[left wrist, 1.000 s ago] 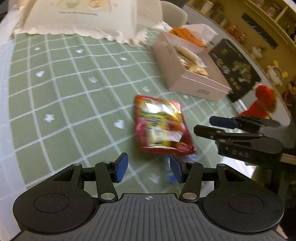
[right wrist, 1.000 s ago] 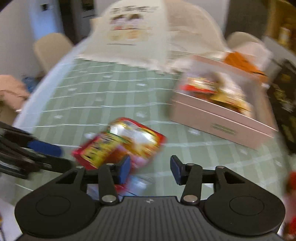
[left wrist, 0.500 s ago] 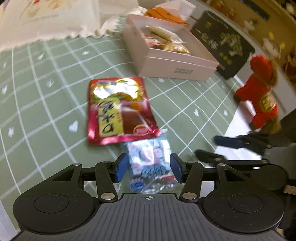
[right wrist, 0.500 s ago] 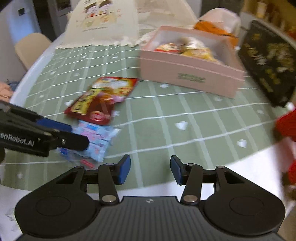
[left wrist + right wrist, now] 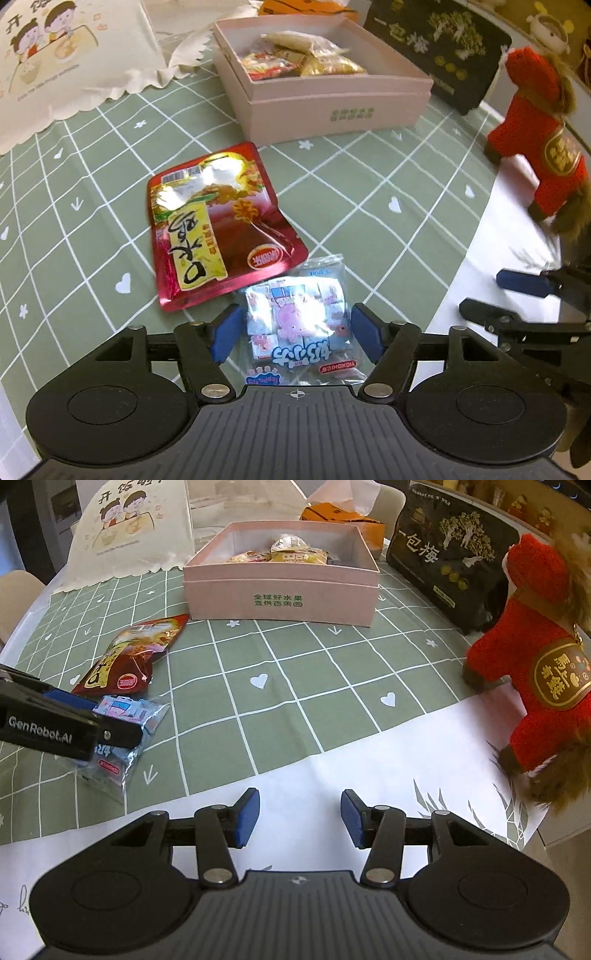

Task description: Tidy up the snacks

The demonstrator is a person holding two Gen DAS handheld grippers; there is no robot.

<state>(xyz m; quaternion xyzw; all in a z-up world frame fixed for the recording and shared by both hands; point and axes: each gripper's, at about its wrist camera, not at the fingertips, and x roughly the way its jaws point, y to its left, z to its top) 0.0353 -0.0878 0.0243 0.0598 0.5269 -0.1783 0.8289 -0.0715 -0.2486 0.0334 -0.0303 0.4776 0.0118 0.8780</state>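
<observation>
Blue-padded left gripper (image 5: 294, 334) straddles a clear candy bag (image 5: 300, 325) near the table's (image 5: 229, 686) front edge.
Its jaws are opening, pads clear of the bag; the right gripper (image 5: 300, 819) hangs half-spread, empty. A red packet (image 5: 214, 225) touches the bag; the pink box (image 5: 280, 590) sits farther back.

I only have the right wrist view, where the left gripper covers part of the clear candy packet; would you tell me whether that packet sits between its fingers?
Observer: Yes. In the left wrist view the clear candy packet lies between the fingers of the left gripper, whose jaws are opening.
Operator: Are the pads pressing it?
Observer: No, both blue pads stand just clear of its edges.
Operator: What is printed on it?
Observer: A pink octopus cartoon, facing up.
</observation>
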